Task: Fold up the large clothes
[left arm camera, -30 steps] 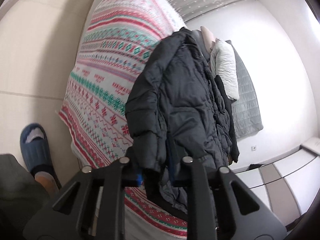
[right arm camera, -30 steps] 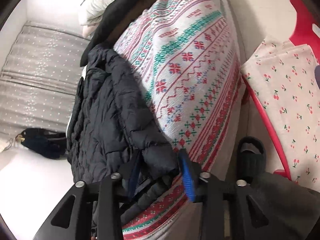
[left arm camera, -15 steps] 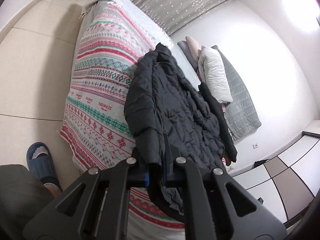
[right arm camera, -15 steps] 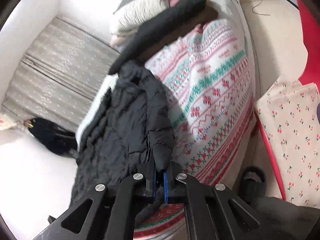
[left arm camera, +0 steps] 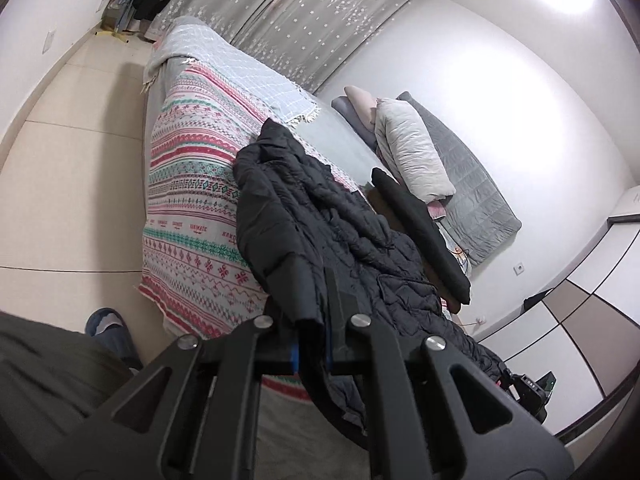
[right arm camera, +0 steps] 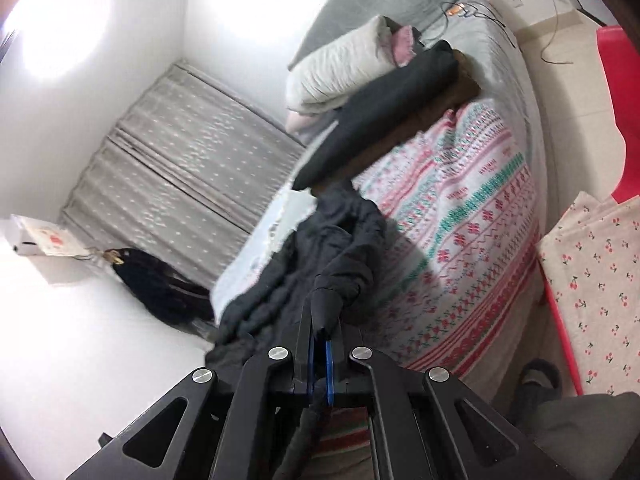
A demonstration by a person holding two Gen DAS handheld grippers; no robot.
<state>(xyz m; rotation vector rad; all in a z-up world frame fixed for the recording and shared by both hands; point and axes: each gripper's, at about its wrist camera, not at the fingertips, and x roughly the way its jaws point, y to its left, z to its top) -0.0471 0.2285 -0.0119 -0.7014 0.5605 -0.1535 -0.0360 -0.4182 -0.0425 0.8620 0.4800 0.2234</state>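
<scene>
A black quilted puffer jacket (left arm camera: 332, 224) lies lengthwise on the patterned bedspread (left arm camera: 192, 184), its hem hanging toward me. My left gripper (left arm camera: 312, 320) is shut on the jacket's near sleeve cuff. My right gripper (right arm camera: 320, 332) is shut on another part of the jacket's (right arm camera: 320, 256) lower edge and lifts it off the bedspread (right arm camera: 472, 248); the cloth runs down between the fingers.
A folded black garment (left arm camera: 420, 228) on a brown one, pillows (left arm camera: 412, 152) and a grey quilt (left arm camera: 476, 196) lie at the bed's head. Grey curtains (left arm camera: 288, 20) hang behind. A cherry-print cloth (right arm camera: 592, 280) on a red stand is right of the bed. My slippered foot (left arm camera: 108, 328) is on the tile floor.
Both grippers closed on the jacket's lower edge, then pulled up and back from the bed, lifting and stretching the jacket; more of the room shows.
</scene>
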